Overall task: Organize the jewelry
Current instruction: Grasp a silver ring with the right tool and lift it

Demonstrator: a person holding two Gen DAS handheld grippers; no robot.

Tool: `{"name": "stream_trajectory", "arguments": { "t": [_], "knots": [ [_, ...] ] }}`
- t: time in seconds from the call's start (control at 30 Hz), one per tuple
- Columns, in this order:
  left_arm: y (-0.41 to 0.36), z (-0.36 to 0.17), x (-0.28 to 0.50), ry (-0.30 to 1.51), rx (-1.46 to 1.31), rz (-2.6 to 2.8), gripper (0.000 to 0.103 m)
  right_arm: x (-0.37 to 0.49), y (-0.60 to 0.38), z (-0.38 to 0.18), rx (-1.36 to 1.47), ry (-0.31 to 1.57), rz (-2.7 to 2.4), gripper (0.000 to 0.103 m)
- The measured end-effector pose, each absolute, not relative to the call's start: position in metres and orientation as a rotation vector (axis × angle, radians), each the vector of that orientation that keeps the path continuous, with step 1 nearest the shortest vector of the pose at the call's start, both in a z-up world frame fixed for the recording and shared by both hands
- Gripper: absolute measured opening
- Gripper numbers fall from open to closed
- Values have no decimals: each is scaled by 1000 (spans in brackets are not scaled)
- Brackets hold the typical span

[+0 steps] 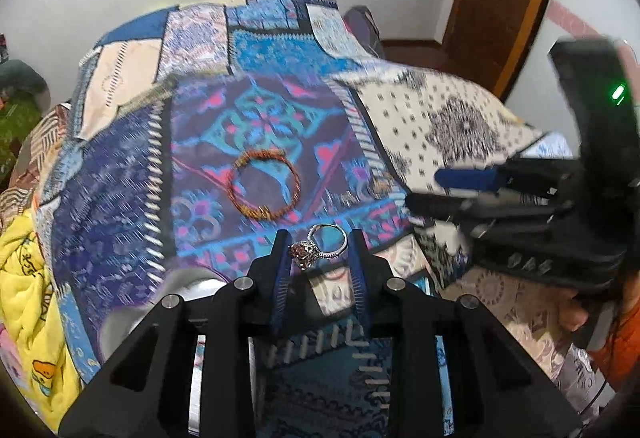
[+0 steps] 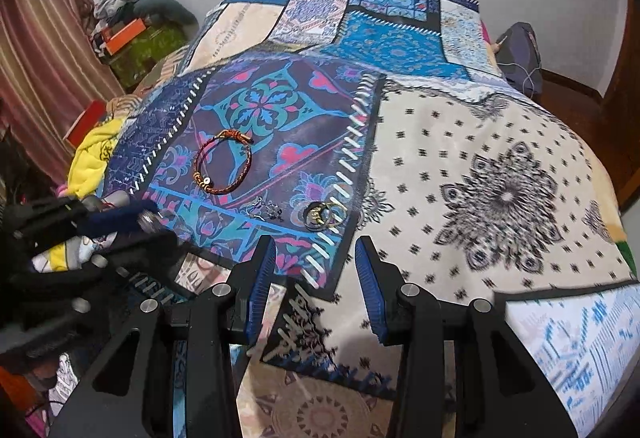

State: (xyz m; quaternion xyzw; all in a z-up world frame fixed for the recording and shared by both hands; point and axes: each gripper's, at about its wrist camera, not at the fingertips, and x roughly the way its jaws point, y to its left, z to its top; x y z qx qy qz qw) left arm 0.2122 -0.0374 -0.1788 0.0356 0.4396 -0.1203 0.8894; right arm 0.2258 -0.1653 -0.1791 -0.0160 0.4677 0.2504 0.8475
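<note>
Patterned bedspread [image 1: 120,206]; ring [image 1: 324,244] between left tongs [image 1: 320,250].

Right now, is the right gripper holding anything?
No. In the right wrist view the right gripper is open with only the patchwork quilt showing between its fingers.

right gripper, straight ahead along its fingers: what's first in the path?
Probably the gold rings. The right gripper is open and empty, and the rings lie on the patchwork bedspread just past its fingertips, nearly centred. Depth is unclear, so it might meet the fabric first.
</note>
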Motion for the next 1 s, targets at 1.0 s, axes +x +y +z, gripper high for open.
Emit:
{"name": "stream_trajectory", "arguments": {
  "t": [1.0],
  "knots": [
    [-16, -176, 219, 873, 5, -250, 28, 241, -146, -192, -140, 1005, 472, 14]
  ]
}}
